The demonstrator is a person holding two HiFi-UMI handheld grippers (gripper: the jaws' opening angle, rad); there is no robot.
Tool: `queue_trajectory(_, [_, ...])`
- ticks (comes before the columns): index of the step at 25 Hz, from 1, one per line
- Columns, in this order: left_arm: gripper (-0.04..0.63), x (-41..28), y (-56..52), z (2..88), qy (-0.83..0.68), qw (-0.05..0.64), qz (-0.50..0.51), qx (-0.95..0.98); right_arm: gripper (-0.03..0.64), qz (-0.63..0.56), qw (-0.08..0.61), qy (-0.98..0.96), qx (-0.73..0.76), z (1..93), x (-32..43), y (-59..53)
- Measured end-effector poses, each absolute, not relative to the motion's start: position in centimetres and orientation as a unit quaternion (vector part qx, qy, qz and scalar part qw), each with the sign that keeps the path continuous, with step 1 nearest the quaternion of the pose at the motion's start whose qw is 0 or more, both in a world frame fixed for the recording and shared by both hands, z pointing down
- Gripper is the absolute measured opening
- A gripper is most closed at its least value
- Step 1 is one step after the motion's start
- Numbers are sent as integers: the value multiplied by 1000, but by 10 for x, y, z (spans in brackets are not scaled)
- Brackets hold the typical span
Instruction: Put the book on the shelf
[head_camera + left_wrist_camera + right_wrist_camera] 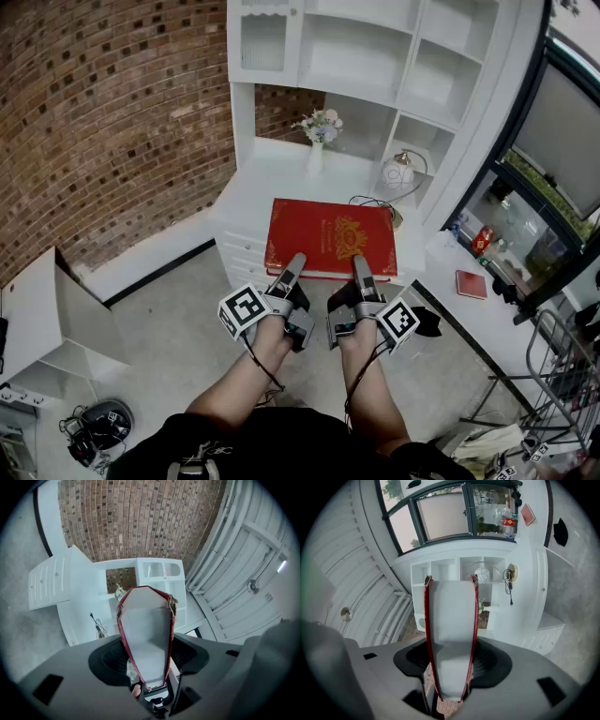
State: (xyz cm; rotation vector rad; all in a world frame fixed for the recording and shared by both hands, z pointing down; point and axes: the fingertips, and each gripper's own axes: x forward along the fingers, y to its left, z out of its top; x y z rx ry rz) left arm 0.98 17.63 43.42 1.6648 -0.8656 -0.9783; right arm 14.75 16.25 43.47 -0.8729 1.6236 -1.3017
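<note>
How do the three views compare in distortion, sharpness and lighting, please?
Head view: evenly lit and sharp, the red book crisp, though the white shelf unit bows at the edges. Left gripper view: fisheye circle with black corners; the book's page edge fills the centre, soft, the brick wall sharper. Right gripper view: same fisheye; the window reads clearly, without heavy glare.

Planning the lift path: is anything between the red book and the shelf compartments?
Nothing sits between grippers and red book: left gripper and right gripper both clamp its near edge. Behind it, a flower vase and a round lamp occupy the lower openings; the upper compartments show nothing in the way.
</note>
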Motion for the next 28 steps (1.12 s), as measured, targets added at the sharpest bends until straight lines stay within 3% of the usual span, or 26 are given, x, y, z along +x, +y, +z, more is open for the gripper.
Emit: queue_trajectory(28, [261,-69,158,444,-331,497,-401,695,255,-499,437,650,-370,441,69,151])
